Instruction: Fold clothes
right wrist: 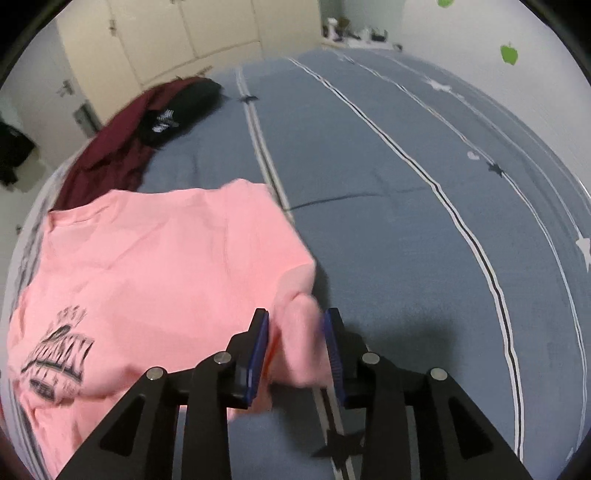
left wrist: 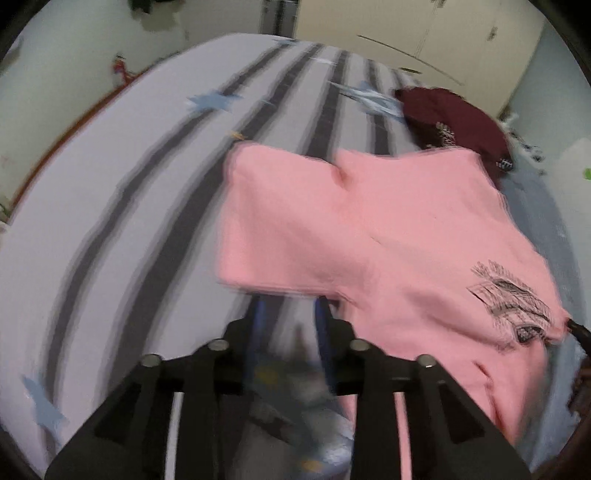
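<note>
A pink T-shirt (left wrist: 369, 229) with a black print lies spread on the striped bed cover (left wrist: 129, 184). In the left wrist view my left gripper (left wrist: 290, 306) hovers at the shirt's near edge. Its blue pads stand apart, only bed cover shows between them, and the picture is blurred. In the right wrist view the same pink T-shirt (right wrist: 166, 258) fills the lower left. My right gripper (right wrist: 295, 325) is over the shirt's right corner. A bunched fold of pink cloth lies between its parted fingers (right wrist: 260, 332), and the pads do not visibly press on it.
A maroon garment (right wrist: 110, 155) and a black one (right wrist: 177, 110) lie at the far side of the bed, beyond the pink shirt. The blue cover (right wrist: 388, 184) stretches to the right. Cream wardrobe doors (right wrist: 184, 29) stand behind the bed.
</note>
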### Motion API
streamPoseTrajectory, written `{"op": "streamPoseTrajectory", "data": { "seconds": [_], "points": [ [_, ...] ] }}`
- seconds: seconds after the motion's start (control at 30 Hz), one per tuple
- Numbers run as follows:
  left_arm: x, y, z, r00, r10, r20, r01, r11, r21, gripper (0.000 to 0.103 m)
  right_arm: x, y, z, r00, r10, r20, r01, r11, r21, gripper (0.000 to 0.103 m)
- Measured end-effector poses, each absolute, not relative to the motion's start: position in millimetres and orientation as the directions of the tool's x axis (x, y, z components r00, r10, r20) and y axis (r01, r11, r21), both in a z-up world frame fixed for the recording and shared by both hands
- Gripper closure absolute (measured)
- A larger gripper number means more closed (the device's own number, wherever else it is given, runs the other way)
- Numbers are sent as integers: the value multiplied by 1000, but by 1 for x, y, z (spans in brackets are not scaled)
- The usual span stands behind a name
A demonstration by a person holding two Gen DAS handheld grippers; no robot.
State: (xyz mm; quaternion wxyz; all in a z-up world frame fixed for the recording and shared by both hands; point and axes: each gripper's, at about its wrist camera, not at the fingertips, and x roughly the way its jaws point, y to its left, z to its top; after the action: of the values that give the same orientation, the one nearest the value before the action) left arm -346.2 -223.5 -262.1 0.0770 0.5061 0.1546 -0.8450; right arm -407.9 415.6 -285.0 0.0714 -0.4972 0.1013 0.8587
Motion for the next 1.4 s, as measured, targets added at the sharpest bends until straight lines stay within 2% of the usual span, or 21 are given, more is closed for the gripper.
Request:
{"op": "streamPoseTrajectory", "data": {
  "seconds": [0.1,0.23,0.4,0.57,0.63,0.67,0.7,0.73,0.87,0.93,1.0,1.1,1.17,1.2,1.27,1.33,1.37,1.4],
  "points": [
    [-330,-186,-278,-452,77,-889,281,-934,-223,62,-388,405,-284,-503,18,-864,-164,-984,75,62],
    [-308,-149,-298,-397,133,-908,270,-929,-254,62,-370,399,-303,-462,-11,-887,-155,-984,93,61],
    [-279,-110,-305,-381,156,-911,245,-934,-262,60,-355,386,-317,-444,-103,-890,-172,-965,198,61],
    [-261,-79,-306,-386,236,-892,217,-916,-336,60,-330,333,-323,-411,-275,-869,-30,-949,314,61],
    [-259,-61,-305,-389,258,-885,160,-926,-341,68,-322,311,-326,-385,-335,-860,24,-935,353,61],
    [-262,-54,-307,-378,254,-890,129,-938,-322,94,-319,299,-328,-372,-344,-862,48,-935,353,61],
    [-266,-48,-311,-362,248,-899,100,-948,-302,103,-317,289,-330,-361,-350,-864,67,-934,350,61],
    [-267,-44,-312,-360,237,-902,84,-955,-285,103,-316,280,-333,-353,-349,-868,78,-936,345,61],
    [-257,-65,-288,-407,252,-878,78,-948,-308,103,-319,265,-337,-350,-376,-858,60,-923,380,59],
    [-250,-92,-272,-426,221,-877,89,-955,-283,103,-320,264,-331,-358,-394,-846,55,-914,403,59],
    [-242,-127,-262,-432,171,-885,120,-962,-245,103,-319,264,-326,-369,-395,-841,50,-912,406,59],
    [-227,-198,-256,-413,17,-911,226,-967,-120,103,-315,264,-322,-375,-383,-844,34,-916,400,59],
    [-214,-242,-254,-392,-49,-919,317,-945,-84,103,-312,264,-321,-377,-371,-849,20,-919,393,59],
    [-212,-253,-255,-383,-49,-923,346,-934,-93,103,-311,263,-322,-376,-365,-852,13,-921,389,59],
    [-210,-240,-257,-386,18,-922,308,-940,-147,103,-309,261,-324,-370,-353,-859,-1,-925,381,59],
    [-208,-215,-261,-385,88,-919,243,-951,-193,94,-308,258,-328,-355,-375,-857,-12,-914,405,61],
    [-208,-195,-264,-381,118,-917,199,-958,-207,79,-306,255,-332,-342,-385,-857,-11,-911,413,65],
    [-208,-175,-268,-375,149,-915,156,-963,-220,64,-303,248,-335,-328,-389,-861,6,-912,410,81]
  ]
}}
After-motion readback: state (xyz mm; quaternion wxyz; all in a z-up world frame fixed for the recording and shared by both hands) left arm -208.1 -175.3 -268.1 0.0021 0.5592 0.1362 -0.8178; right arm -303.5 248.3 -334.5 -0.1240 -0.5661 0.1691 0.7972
